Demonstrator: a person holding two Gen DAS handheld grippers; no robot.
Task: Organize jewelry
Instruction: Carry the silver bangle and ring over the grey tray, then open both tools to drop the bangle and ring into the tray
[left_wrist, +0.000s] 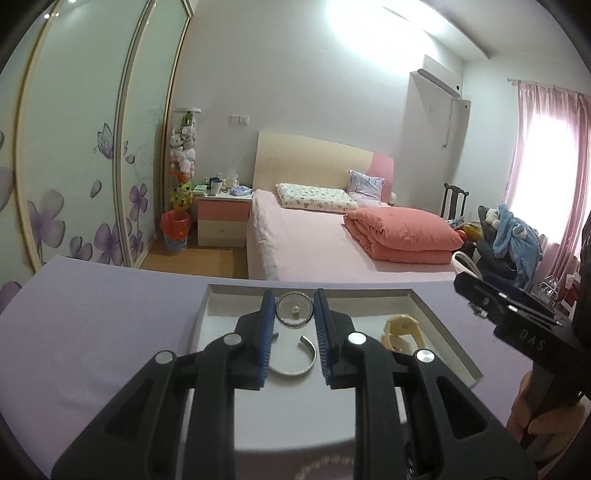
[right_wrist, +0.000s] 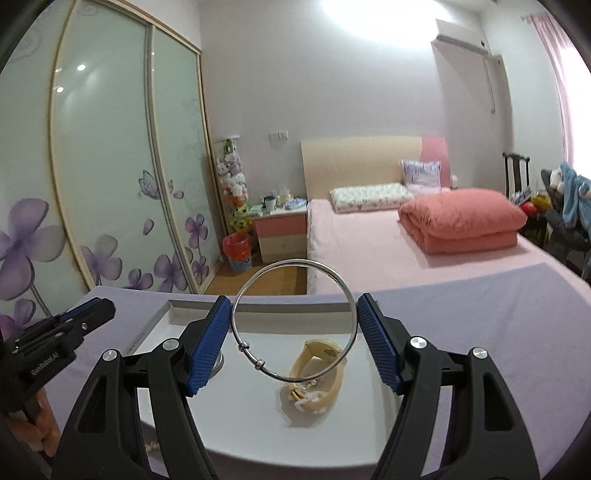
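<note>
A white tray (left_wrist: 447, 339) lies on the lilac table. In it are a silver open cuff bangle (left_wrist: 295, 363), a round clear case with a small ring inside (left_wrist: 293, 310) and a cream wristwatch (left_wrist: 400, 332). My left gripper (left_wrist: 294, 338) is open above the tray, its blue pads on either side of the cuff and the round case. My right gripper (right_wrist: 295, 339) is shut on a thin silver bangle with two beads (right_wrist: 295, 319), holding it upright over the tray (right_wrist: 177, 317), above the cream watch (right_wrist: 317, 373).
The lilac table (left_wrist: 92, 332) ends at a far edge, with a bed (left_wrist: 332, 240), a nightstand (left_wrist: 223, 218) and a wardrobe with flower-print sliding doors (left_wrist: 74, 147) beyond. The right gripper body (left_wrist: 517, 317) shows at the right of the left wrist view.
</note>
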